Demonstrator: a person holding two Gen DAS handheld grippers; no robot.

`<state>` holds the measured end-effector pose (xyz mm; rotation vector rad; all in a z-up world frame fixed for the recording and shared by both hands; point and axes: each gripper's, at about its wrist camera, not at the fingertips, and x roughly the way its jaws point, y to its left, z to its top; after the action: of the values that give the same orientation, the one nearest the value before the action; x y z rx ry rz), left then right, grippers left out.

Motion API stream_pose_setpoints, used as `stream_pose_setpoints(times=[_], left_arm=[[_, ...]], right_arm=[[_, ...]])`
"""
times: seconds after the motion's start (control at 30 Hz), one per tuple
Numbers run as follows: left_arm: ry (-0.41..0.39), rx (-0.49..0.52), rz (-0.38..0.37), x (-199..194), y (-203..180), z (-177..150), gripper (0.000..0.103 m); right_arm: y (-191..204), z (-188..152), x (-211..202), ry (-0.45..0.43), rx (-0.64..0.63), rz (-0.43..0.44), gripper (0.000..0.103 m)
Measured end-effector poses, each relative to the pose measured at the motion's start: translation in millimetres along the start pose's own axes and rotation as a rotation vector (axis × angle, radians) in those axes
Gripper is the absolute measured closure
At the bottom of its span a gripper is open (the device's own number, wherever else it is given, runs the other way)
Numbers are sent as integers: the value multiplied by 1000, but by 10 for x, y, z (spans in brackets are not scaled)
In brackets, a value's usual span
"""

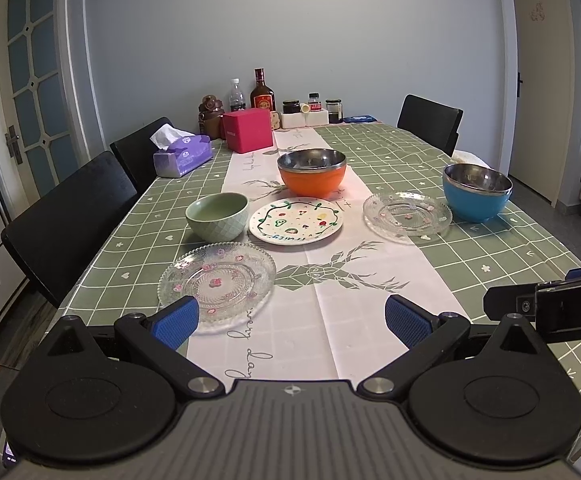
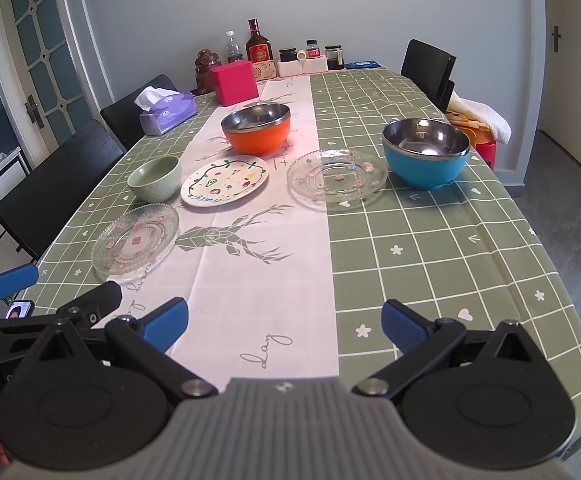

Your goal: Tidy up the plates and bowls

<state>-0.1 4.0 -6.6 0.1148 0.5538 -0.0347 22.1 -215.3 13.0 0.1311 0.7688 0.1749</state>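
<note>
Poised at the near edge of the surface (image 2: 430, 240), both sets of tongs stand released and empty, blue pads spread wide: the left tongs (image 1: 290, 320) over the pale runner, the right tongs (image 2: 284, 328) where runner meets green check cloth. Nothing is gripped.

Closest to the left tongs, just ahead and slightly to their left, lies a clear glass plate (image 1: 216, 282), its near rim almost beside the left pad. Beyond it sit a green ceramic bowl (image 1: 217, 216) and a painted white plate (image 1: 296, 220), side by side but apart. Farther up the runner stands an orange steel-lined bowl (image 1: 312, 178).

Ahead of the right tongs, well apart from them, a second glass plate (image 2: 336, 178) rests just beside a blue steel-lined bowl (image 2: 426, 152).

Judged from this layout, no stacking has begun. The near glass plate is the left hand's natural first pick; the far plate and blue bowl fall to the right. A thin glass rim lying flat may slip under the pads.
</note>
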Motion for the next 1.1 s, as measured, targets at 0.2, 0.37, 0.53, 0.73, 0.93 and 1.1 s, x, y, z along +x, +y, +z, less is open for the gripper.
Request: stream_pose_setpoints(times=[0.2,0.37,0.53,0.73,0.93,1.1], left_arm=[[5,-2,-4,8,0,-9,0],[10,-2,-8,20,-1,-8,0],[10,-1,-7,21,1,-10,0],[10,0,-8,21,4,-13,0],[11,0,-9,30,-4,-36,0],[10,5,-18,43,-8,-63,0]], right_arm=[[4,-10,17,7,0,1,2],[-6,-20,22,12,4,1,2],[-6,-24,25,14,3,5,2],[-12,-32,35,18,7,5,2],[-15,-34,36,19,8,5,2],[-15,-36,36,15,7,2,2]])
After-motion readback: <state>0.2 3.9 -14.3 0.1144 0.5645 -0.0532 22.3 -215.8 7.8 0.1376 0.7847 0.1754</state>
